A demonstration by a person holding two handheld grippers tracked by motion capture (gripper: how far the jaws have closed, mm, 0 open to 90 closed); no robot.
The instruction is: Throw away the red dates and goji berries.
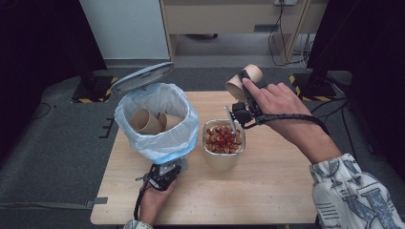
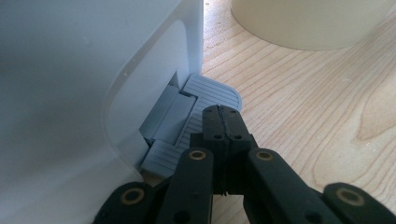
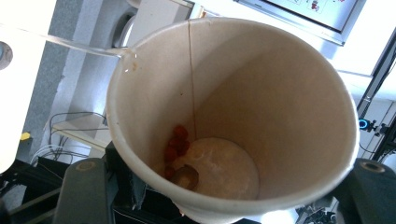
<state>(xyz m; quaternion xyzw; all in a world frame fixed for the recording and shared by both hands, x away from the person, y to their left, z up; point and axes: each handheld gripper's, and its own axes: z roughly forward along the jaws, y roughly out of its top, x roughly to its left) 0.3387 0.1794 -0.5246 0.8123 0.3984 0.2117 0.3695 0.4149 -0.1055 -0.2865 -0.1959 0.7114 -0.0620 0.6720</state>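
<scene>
Tan paper cup (image 1: 244, 81) held in black right claw (image 1: 244, 80), red bits seen inside. Behind white bin (image 1: 157, 121), grey lid (image 1: 142, 77); light-blue liner, ribbed grey pedal (image 2: 196, 119). Pale wood-grain tabletop (image 1: 267, 191). Right of bin, red-brown pieces in cream container (image 1: 223, 143).

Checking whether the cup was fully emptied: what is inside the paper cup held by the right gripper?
In the paper cup, a few red bits cling near the pale bottom. The near rim hides the lowest inside wall. The right gripper grips its sides.

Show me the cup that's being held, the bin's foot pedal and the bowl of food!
paper cup (image 3: 280, 107), right gripper view, inner wall.
pedal (image 2: 212, 91), left gripper view, ribbed top.
bowl (image 1: 222, 162), high view, outer side wall.
</scene>
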